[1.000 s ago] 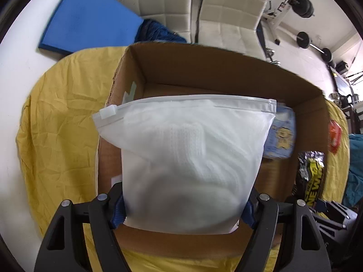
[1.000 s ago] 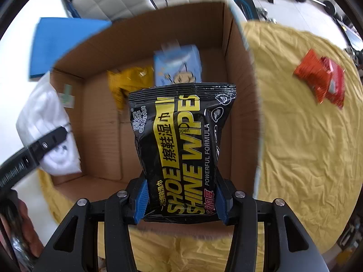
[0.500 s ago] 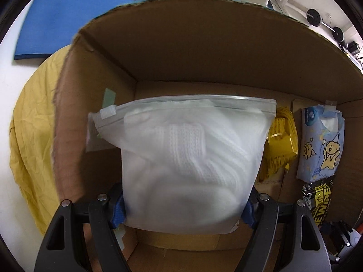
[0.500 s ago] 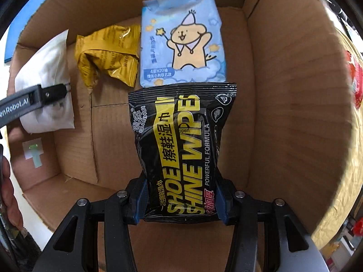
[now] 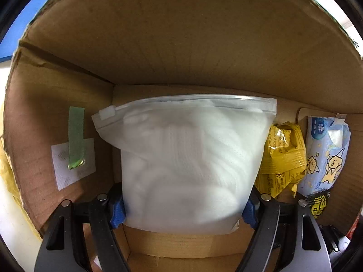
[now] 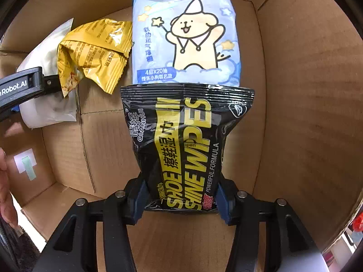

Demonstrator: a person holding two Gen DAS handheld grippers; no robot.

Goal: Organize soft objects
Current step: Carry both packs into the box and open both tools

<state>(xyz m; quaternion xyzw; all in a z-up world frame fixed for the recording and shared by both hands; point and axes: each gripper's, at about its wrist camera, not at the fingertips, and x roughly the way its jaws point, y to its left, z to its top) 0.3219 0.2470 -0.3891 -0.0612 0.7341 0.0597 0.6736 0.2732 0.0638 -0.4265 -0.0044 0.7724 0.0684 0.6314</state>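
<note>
My left gripper (image 5: pixel 181 213) is shut on a white zip bag of folded cloth (image 5: pixel 188 163), held low inside the cardboard box (image 5: pixel 181 45) near its left corner. My right gripper (image 6: pixel 179 201) is shut on a black and yellow shoe wipes pack (image 6: pixel 186 145), held inside the same box (image 6: pixel 306 113) toward its right side. The zip bag (image 6: pixel 47 104) and the left gripper's finger (image 6: pixel 20 88) show at the left of the right wrist view. The wipes pack's edge (image 5: pixel 317 204) shows at the lower right of the left wrist view.
A crumpled yellow packet (image 5: pixel 281 158) (image 6: pixel 95 52) and a light blue tissue pack with a cartoon dog (image 5: pixel 324 154) (image 6: pixel 188 34) lie on the box floor by the far wall. A green tape strip on a white label (image 5: pixel 76 140) sticks to the left wall.
Both grippers have moved down and deeper into the box with their loads. The box walls now fill both views and the packs on the floor look closer.
</note>
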